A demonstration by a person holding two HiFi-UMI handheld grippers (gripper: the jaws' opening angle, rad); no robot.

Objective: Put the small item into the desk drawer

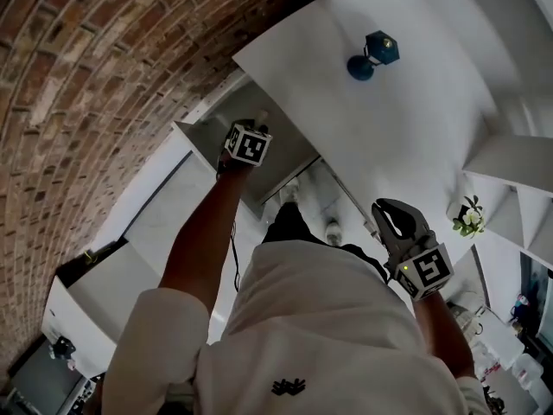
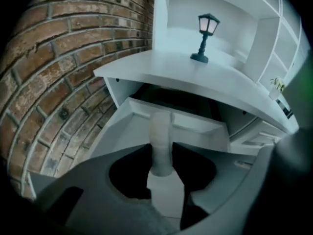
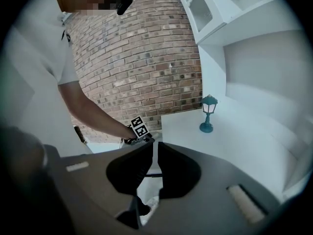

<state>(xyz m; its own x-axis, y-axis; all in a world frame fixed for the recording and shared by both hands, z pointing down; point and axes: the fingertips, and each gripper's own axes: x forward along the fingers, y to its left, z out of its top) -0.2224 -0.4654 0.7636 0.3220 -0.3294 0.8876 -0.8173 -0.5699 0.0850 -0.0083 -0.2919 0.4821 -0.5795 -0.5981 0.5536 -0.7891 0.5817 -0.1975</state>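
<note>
White item (image 2: 160, 129): small pale cylinder, pinched upright betw. my L jaws, top end poking past the tips. It hangs over the open drawer, not in it yet.
L gripper (image 2: 161, 153): pads pressed on the item from both sides. I've got it pointing steeply down at the drawer.
R gripper (image 3: 155, 148): jaws just a slit apart, nothing betw. them. I'm holding it off to the right, well apart from the L one, in front of the desk.
Drawer (image 2: 195, 125): white, pulled out from under the left end of the desk top.
Desk (image 2: 205, 84): white flat top w/ white shelves behind.
Lamp (image 2: 205, 35): teal lantern type, round base, upright on the desk top, well apart from the drawer.
Wall (image 2: 73, 72): red-brown brick, left of the desk.
</note>
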